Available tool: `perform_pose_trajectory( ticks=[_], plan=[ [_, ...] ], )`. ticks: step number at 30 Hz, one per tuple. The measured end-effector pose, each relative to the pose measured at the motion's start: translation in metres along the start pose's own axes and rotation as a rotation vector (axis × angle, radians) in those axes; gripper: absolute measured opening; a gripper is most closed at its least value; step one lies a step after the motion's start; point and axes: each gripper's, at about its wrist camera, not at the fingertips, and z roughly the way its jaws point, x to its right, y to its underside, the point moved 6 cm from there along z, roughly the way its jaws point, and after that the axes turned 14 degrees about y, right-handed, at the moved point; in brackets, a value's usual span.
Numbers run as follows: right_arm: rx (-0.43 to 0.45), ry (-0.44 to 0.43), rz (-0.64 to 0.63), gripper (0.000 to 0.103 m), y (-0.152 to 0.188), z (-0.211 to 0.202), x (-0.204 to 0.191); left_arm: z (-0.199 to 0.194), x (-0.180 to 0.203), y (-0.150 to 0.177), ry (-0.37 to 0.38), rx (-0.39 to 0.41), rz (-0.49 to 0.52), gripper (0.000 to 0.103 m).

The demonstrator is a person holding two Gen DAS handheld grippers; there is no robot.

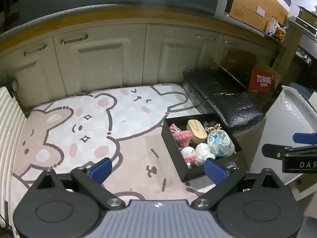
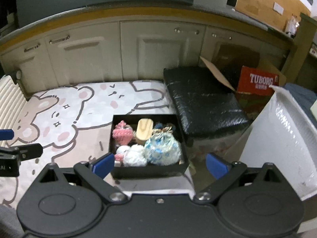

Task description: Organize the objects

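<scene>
Right wrist view, item count: black box (image 2: 148, 166) on the cartoon mat (image 2: 65, 119) holds pouch (image 2: 162, 148), wooden block (image 2: 145, 130) and knitted toys (image 2: 121, 132); mat otherwise bare, sorting seemingly complete; left claw (image 1: 157, 167) and right claw (image 2: 160, 163) both released, empty.

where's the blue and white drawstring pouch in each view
Left wrist view: the blue and white pouch sits right of centre, in the near right corner of the black box.
Right wrist view: the pouch sits just right of centre, low in the frame, in that same corner of the box.
Shared landmark: the red Tuborg carton at the right.
</scene>
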Motion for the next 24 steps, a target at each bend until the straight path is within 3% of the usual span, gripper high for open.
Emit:
perform_pose_trajectory(
  ticks=[6,24],
  plan=[
    [0.003,0.008,0.009,0.100,0.011,-0.008,-0.002,-0.004,-0.007,0.007,0.009,0.004,-0.061,0.099],
    [-0.004,0.029,0.062,0.101,0.017,-0.012,-0.002,0.001,-0.014,0.011,-0.059,-0.042,-0.026,0.100]
  ],
)
